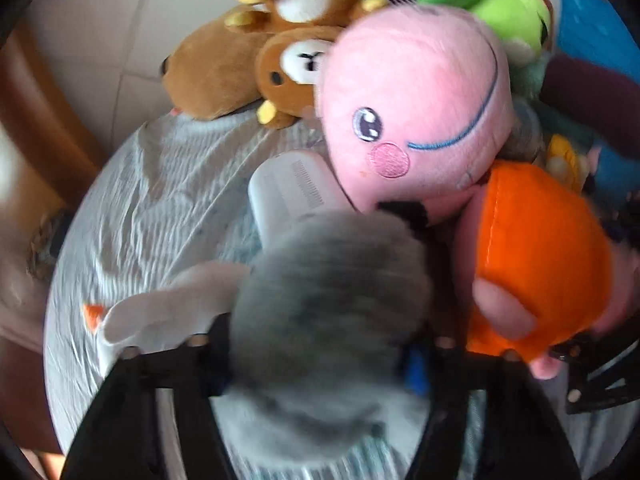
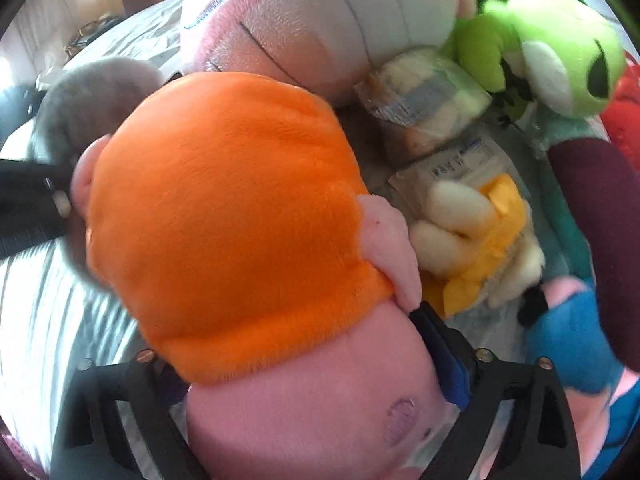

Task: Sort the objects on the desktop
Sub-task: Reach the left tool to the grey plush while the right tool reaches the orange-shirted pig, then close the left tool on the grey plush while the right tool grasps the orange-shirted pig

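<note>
My left gripper (image 1: pixel 320 356) is shut on a grey fluffy plush (image 1: pixel 328 304), blurred, held just above the table. The same grey plush (image 2: pixel 92 92) shows at the left of the right wrist view. My right gripper (image 2: pixel 296 376) is shut on a pink pig plush in an orange dress (image 2: pixel 224 220); its blue-padded finger (image 2: pixel 452 364) presses the pig's side. That pig plush (image 1: pixel 540 260) sits just right of the grey plush, close against it. A big pink whale plush (image 1: pixel 416 100) lies right behind both.
Two brown bear plushes (image 1: pixel 280 68) and a green plush (image 1: pixel 512 16) lie at the back. A white comb-like thing (image 1: pixel 292 192), a bagged yellow-cream plush (image 2: pixel 480 240), a blue-dressed pink plush (image 2: pixel 572 340) and a maroon cloth (image 2: pixel 592 200) crowd the plastic-covered round table (image 1: pixel 160 208).
</note>
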